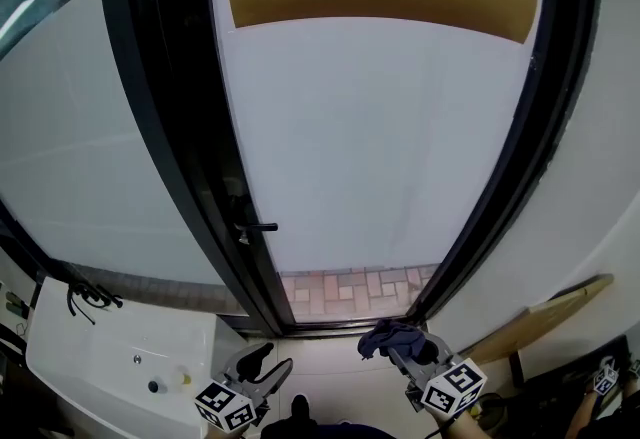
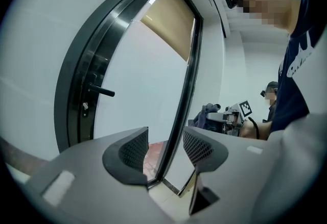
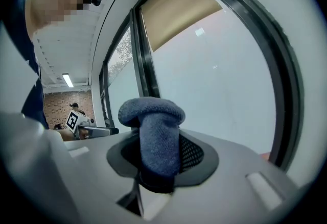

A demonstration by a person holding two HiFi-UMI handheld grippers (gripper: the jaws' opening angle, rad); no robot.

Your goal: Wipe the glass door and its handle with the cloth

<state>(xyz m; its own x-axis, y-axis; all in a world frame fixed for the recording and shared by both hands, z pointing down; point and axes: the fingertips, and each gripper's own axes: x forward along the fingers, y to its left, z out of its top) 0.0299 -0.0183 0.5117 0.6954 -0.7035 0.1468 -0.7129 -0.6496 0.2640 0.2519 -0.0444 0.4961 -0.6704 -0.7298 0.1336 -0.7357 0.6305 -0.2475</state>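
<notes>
Door: the glass door [image 1: 370, 147] is standing upright in its black frame, ahead of both grippers.
Handle: the handle [image 1: 262, 226] is sticking out level from the left frame, its long axis pointing right.
Cloth: the cloth [image 1: 395, 337] is bunching up out of the right gripper's tips, low near the door's bottom edge.
Right gripper [image 1: 412, 355]: jaws are clamping the cloth, pointing forward at the door.
Left gripper [image 1: 272, 364]: jaws are standing a narrow gap apart, holding nothing, low beside the right one.
</notes>
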